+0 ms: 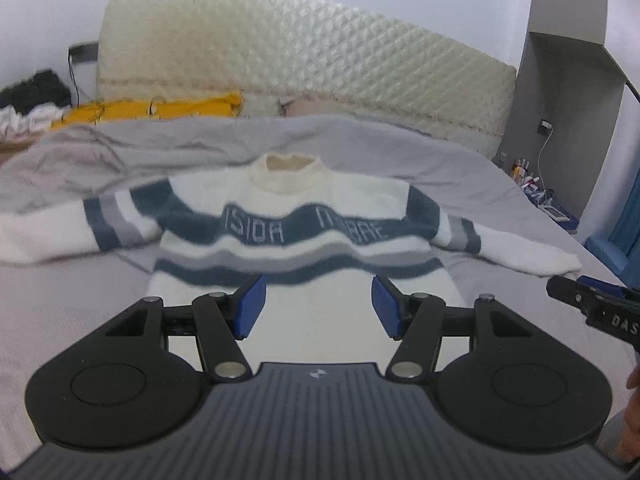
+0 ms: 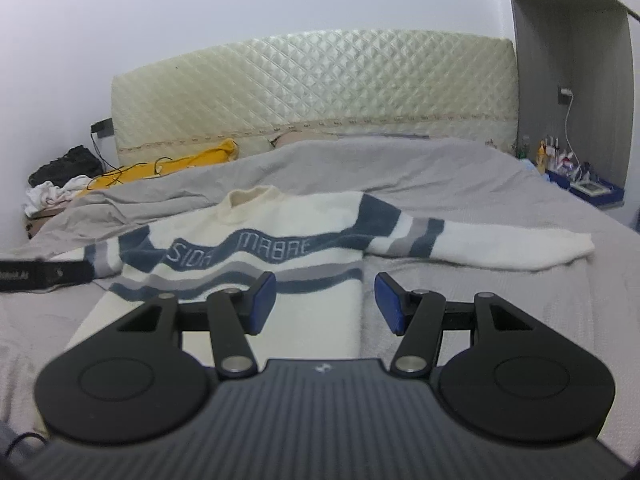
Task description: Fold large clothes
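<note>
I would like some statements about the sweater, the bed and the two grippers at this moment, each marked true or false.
1. The sweater lies spread on the grey bed cover with both sleeves out to the sides. True.
2. The left gripper is shut on the sweater's hem. False: its jaws are open and hold nothing.
3. The right gripper is open. True.
4. The sweater is plain red. False: it is white with blue and grey stripes and lettering across the chest.
5. A yellow cloth lies near the headboard. True.
</note>
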A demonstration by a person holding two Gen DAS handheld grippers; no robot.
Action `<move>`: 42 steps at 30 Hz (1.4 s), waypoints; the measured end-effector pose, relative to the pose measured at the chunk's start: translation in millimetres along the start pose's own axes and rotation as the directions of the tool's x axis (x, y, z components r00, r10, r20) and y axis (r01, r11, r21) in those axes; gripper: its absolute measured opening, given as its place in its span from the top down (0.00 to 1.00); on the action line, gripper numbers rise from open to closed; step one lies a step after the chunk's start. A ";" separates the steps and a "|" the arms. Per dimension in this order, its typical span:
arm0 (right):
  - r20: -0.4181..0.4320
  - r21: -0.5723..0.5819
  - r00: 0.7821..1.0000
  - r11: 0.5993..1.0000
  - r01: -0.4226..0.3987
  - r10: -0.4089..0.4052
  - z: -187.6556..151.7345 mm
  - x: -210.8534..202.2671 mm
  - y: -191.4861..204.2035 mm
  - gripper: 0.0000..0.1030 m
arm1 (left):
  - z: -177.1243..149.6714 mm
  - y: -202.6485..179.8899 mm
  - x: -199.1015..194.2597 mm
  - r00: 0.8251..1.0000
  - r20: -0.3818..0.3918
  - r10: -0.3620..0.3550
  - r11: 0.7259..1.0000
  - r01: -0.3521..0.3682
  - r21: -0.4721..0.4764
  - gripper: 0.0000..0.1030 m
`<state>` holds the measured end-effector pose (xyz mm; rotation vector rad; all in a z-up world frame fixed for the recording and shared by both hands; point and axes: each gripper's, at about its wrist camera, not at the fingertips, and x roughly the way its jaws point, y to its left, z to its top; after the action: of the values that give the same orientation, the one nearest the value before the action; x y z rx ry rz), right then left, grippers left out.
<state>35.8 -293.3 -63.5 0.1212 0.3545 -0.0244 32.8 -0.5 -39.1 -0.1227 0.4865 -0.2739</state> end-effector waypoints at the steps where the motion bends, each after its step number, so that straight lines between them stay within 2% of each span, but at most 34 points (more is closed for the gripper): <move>1: -0.010 0.005 1.000 1.000 0.005 -0.005 -1.1 3.2 -0.9 0.44 | -2.8 1.2 2.4 1.000 -0.006 0.007 1.000 -0.007 0.005 0.38; 4: -0.050 0.033 0.998 0.999 0.027 -0.025 -2.2 16.7 -6.7 0.44 | -7.9 4.8 5.7 0.999 -0.010 0.031 0.999 -0.030 0.017 0.38; 8: -0.081 0.047 0.995 0.997 0.068 -0.064 0.6 35.0 -14.1 0.44 | -10.8 15.3 12.1 0.999 -0.028 0.029 0.999 -0.029 -0.016 0.38; 12: -0.126 0.091 0.989 0.992 0.090 -0.078 11.2 55.5 -31.8 0.44 | -13.4 21.6 17.0 0.998 -0.043 0.037 0.999 -0.039 -0.037 0.33; 17: -0.185 0.220 0.982 0.971 0.088 -0.047 33.4 84.6 -76.7 0.44 | -15.3 29.9 26.4 0.996 -0.087 0.022 0.995 -0.030 -0.092 0.33; 21: -0.246 0.286 0.966 0.947 0.146 -0.075 45.3 124.1 -125.6 0.44 | -19.6 30.3 33.7 0.994 -0.106 0.033 0.995 -0.043 -0.094 0.33; 25: -0.277 0.341 0.954 0.916 0.211 -0.117 41.4 153.1 -174.7 0.44 | -22.8 30.2 44.4 0.989 -0.143 0.044 0.993 -0.059 -0.098 0.32; 26: -0.280 0.363 0.953 0.905 0.220 -0.119 37.8 159.7 -186.9 0.32 | -23.0 29.6 48.0 0.986 -0.159 0.055 0.993 -0.070 -0.092 0.32; 27: -0.275 0.391 0.954 0.893 0.223 -0.118 33.1 165.7 -199.4 0.14 | -23.2 29.7 51.1 0.984 -0.167 0.059 0.993 -0.075 -0.091 0.32; 29: -0.260 0.452 0.961 0.867 0.212 -0.099 22.4 179.5 -222.2 0.00 | -23.4 30.3 57.8 0.980 -0.185 0.068 0.992 -0.087 -0.096 0.32; 31: -0.279 0.504 0.956 0.833 0.228 -0.093 10.4 196.6 -242.1 0.00 | -23.5 32.3 67.0 0.977 -0.201 0.066 0.991 -0.088 -0.102 0.32; 35: -0.265 0.642 0.963 0.738 0.210 -0.044 -17.6 230.3 -279.4 0.00 | -24.9 34.7 85.7 0.971 -0.231 0.058 0.990 -0.086 -0.110 0.32; 37: -0.238 0.685 0.971 0.702 0.194 -0.036 -28.4 245.5 -293.7 0.00 | -26.5 35.1 95.1 0.967 -0.247 0.059 0.990 -0.090 -0.113 0.32; 40: -0.143 0.692 0.986 0.703 0.164 -0.088 -28.5 258.4 -304.4 0.00 | -28.8 36.9 108.0 0.961 -0.268 0.062 0.988 -0.098 -0.121 0.32; 42: -0.094 0.702 0.991 0.699 0.134 -0.095 -26.3 270.0 -313.0 0.00 | -29.3 39.6 115.6 0.959 -0.277 0.058 0.985 -0.100 -0.138 0.32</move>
<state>265.8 -601.4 -217.6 0.8784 0.3887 -0.2885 126.1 2.5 -123.3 -0.2140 0.7846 -0.1752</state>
